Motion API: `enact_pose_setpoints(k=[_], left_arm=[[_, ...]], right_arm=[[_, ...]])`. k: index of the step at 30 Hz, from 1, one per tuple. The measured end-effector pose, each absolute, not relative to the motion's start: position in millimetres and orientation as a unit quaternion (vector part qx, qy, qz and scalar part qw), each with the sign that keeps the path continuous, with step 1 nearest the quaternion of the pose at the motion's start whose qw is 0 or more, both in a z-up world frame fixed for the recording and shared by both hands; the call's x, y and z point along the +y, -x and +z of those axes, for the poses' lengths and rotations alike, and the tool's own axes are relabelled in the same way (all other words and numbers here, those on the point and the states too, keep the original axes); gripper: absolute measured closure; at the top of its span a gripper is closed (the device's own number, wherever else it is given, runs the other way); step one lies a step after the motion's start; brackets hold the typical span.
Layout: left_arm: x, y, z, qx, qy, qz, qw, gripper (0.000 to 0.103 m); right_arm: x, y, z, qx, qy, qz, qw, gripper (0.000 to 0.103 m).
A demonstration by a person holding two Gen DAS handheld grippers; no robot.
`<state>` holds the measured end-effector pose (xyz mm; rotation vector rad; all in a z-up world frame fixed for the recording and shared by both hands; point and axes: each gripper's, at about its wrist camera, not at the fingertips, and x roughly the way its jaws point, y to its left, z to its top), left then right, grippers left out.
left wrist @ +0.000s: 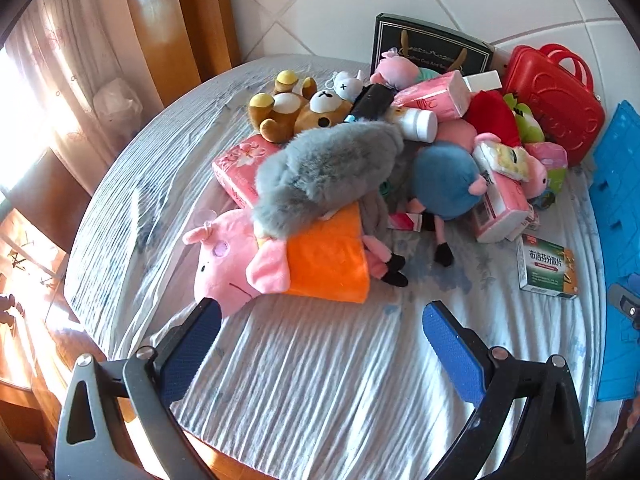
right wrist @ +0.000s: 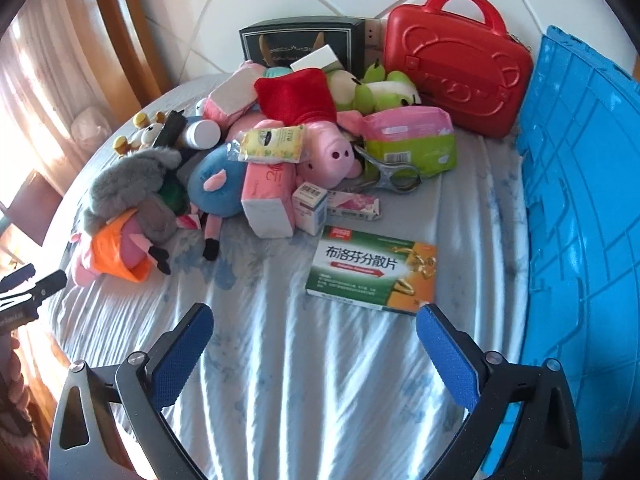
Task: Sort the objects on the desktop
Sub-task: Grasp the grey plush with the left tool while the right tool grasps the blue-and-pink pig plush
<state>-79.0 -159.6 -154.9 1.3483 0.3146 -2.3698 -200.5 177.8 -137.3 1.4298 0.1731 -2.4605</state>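
Note:
A heap of toys and boxes lies on a round table with a pale striped cloth [left wrist: 304, 368]. My left gripper [left wrist: 322, 314] is open and empty, just in front of a pink pig plush in an orange dress [left wrist: 320, 260]; a grey furry plush [left wrist: 328, 172] lies on it. My right gripper [right wrist: 314, 316] is open and empty, just in front of a green-orange medicine box [right wrist: 370, 270], which also shows in the left wrist view [left wrist: 546, 266]. Behind are a blue pig plush [right wrist: 218, 184], pink tissue packs [right wrist: 266, 196] and a small white box [right wrist: 309, 207].
A blue plastic crate [right wrist: 580, 184] stands along the table's right edge. A red toy case [right wrist: 456, 64] and a dark gift bag [right wrist: 304, 40] stand at the back by the wall. A brown bear plush [left wrist: 292, 110], a white bottle [left wrist: 418, 124] and scissors [right wrist: 394, 176] lie in the heap.

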Motion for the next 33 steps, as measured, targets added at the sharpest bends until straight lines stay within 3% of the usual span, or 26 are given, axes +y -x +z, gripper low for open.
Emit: enact_pose_setpoints(k=[8, 16, 18, 20, 22, 27, 29, 33], left_arm=[[-225, 120, -162, 0.090, -0.488, -0.855, 0.154, 0.003], [-226, 191, -194, 0.036, -0.520, -0.851, 0.064, 0.006], [-224, 205, -205, 0.027, -0.531, -0.846, 0.049, 0.016], [-223, 213, -217, 0.027, -0.543, -0.838, 0.037, 0.031], [-221, 219, -225, 0.023, -0.549, -0.835, 0.036, 0.042], [-225, 234, -225, 0.036, -0.547, -0.836, 0.025, 0.048], [-227, 240, -220, 0.051, -0.544, -0.838, 0.011, 0.058], [-227, 248, -210, 0.050, -0.528, -0.848, 0.002, 0.059]], right_arm=[[89, 217, -140, 0.058, -0.494, -0.854, 0.154, 0.000], [24, 232, -162, 0.051, -0.520, -0.843, 0.124, 0.000], [19, 232, -167, 0.051, -0.527, -0.841, 0.112, 0.001], [17, 235, -171, 0.051, -0.531, -0.840, 0.101, 0.005], [15, 241, -174, 0.046, -0.534, -0.839, 0.095, 0.012], [11, 259, -181, 0.032, -0.539, -0.837, 0.095, 0.014], [10, 267, -183, 0.022, -0.542, -0.835, 0.096, 0.014], [10, 289, -192, 0.007, -0.551, -0.829, 0.099, 0.014]])
